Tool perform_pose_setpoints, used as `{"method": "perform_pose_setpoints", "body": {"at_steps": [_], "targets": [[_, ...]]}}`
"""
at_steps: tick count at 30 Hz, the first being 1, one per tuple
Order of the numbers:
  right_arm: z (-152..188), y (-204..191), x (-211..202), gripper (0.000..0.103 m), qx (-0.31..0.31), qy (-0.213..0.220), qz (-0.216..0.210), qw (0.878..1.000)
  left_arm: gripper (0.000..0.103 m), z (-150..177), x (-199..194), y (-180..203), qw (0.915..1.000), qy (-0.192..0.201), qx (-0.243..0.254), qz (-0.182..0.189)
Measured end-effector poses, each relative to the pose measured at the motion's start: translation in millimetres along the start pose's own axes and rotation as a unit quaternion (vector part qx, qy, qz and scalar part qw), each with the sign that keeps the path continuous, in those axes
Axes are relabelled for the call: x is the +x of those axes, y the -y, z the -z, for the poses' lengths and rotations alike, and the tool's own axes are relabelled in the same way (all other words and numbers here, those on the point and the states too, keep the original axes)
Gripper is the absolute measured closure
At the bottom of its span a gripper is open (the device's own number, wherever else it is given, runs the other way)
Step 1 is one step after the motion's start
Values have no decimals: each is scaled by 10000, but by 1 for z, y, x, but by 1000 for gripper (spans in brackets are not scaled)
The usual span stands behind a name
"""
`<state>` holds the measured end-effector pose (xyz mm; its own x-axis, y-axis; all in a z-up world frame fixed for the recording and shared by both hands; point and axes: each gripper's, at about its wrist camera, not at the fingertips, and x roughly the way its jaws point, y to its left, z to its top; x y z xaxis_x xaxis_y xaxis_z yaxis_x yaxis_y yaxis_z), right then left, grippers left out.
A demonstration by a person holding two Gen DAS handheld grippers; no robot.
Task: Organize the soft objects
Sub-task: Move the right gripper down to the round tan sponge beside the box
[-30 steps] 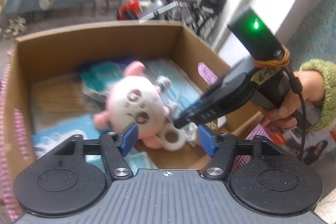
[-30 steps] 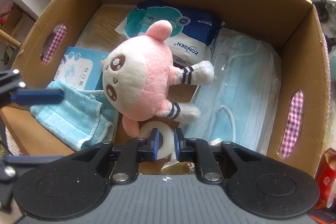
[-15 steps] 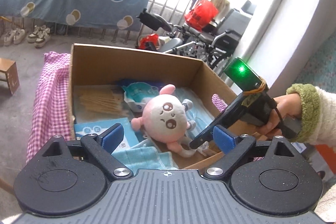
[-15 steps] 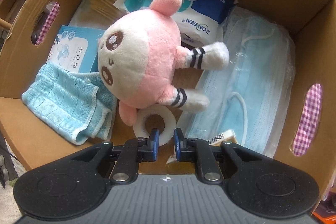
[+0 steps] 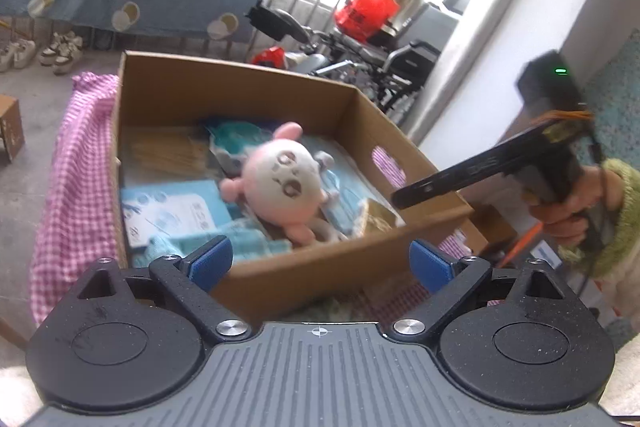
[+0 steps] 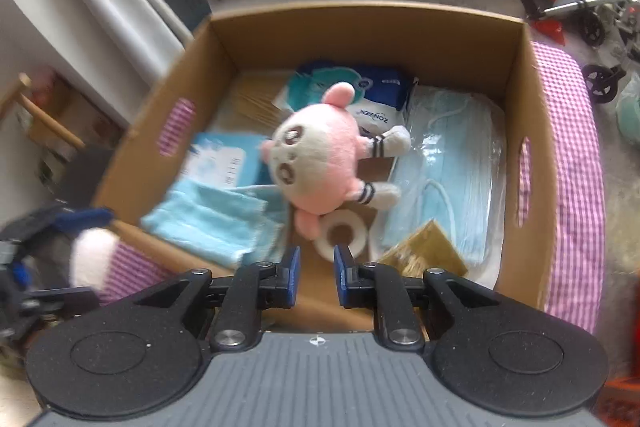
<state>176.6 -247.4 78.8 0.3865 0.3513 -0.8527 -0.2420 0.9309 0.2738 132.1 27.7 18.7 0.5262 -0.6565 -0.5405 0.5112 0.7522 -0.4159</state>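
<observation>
Pink plush toy (image 6: 320, 163) lies in the cardboard box (image 6: 360, 27).
Round white face, striped limbs; left gripper (image 5: 320, 263) and right gripper (image 6: 316, 263) both opening, empty.

We see a cardboard box (image 6: 536, 131), matt brown with raw cut edges. Inside, the pink plush toy (image 6: 320, 163) looks fuzzy and soft. Beside it lies a light blue cloth (image 6: 208, 223) with a ribbed weave, and the face masks (image 6: 452, 163) sit in glossy clear plastic wrap. The tissue pack (image 6: 372, 95) is shiny plastic film; the tape roll (image 6: 340, 233) is matt white. A gingham cloth (image 6: 576, 187) under the box looks like thin woven cotton. Our gripper bodies are speckled matt black plastic with smooth blue pads (image 5: 210, 261) and bright metal screws.
</observation>
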Motion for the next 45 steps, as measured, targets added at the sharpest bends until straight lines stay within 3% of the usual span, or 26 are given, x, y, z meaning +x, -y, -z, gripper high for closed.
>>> {"method": "perform_pose_setpoints", "body": {"at_steps": [2, 4, 8, 12, 15, 18, 22, 26, 33, 39, 42, 45], "targets": [[25, 1, -18, 69, 265, 264, -148, 9992, 6, 6, 2, 6, 9999, -67, 24, 87], [52, 1, -28, 50, 524, 495, -213, 9972, 6, 12, 4, 14, 9997, -156, 139, 140], [102, 8, -35, 49, 1093, 749, -347, 9906, 6, 22, 7, 35, 9983, -367, 380, 238], [143, 21, -22, 49, 1796, 990, -740, 9759, 6, 35, 10, 59, 9951, -524, 741, 384], [167, 35, -3, 49, 2359, 1077, -975, 9608, 8, 50, 27, 77, 9904, -908, 977, 363], [185, 46, 12, 49, 2785, 1056, -1052, 9488, 12, 70, 54, 93, 9800, -1486, 1315, 139], [193, 47, 26, 49, 2828, 1005, -946, 9492, 26, 91, 86, 104, 9670, -1981, 1597, 125], [190, 45, 34, 50, 2687, 1006, -766, 9549, 33, 99, 112, 104, 9620, -2180, 1643, -86], [184, 40, 55, 57, 2499, 897, -616, 9621, 41, 102, 131, 111, 9595, -2096, 1846, -371], [176, 36, 67, 58, 2321, 983, -802, 9644, 48, 103, 140, 119, 9612, -1864, 1977, -476], [175, 40, 71, 57, 2403, 1023, -974, 9604, 53, 104, 142, 122, 9589, -1807, 2115, -562], [179, 52, 68, 57, 2618, 1176, -1425, 9473, 57, 103, 143, 121, 9592, -1764, 2112, -646]]}}
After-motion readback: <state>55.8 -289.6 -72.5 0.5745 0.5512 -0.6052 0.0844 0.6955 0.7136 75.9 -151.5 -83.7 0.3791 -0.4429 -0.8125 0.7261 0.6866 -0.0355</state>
